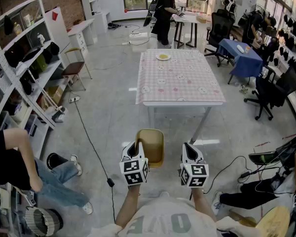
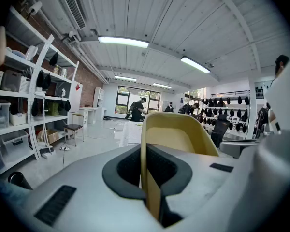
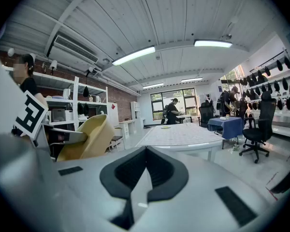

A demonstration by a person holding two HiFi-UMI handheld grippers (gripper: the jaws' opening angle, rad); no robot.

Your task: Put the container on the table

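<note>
While a person stands on the pale floor (image 1: 103, 112) of a busy workshop, the left hand-held gripper (image 1: 136, 147) is clenched on the near wall of a yellow container (image 1: 154, 147), whose thin side sits squeezed between the dark pads in the left gripper view. The container hangs in the air just ahead of the person's chest, mouth facing up, well short of the bench (image 1: 180, 80) and above the bare floor. Just beside it, the right hand-held gripper (image 1: 188, 148) is closed with nothing in its jaws, which meet in the right gripper view; it does not touch the container. Both grippers point ahead toward the bench and slightly down. The bench, draped in a pink checked cloth, carries a small plate (image 1: 163, 57) near its far edge. White shelving (image 1: 24, 68) lines the left wall, a black cable (image 1: 91, 142) trails across the floor, and a seated person (image 1: 19, 167) is at the lower left. Farther back, another person (image 1: 165, 14) stands at a dark table, and office chairs ring a blue-covered table (image 1: 244, 58) on the right.
</note>
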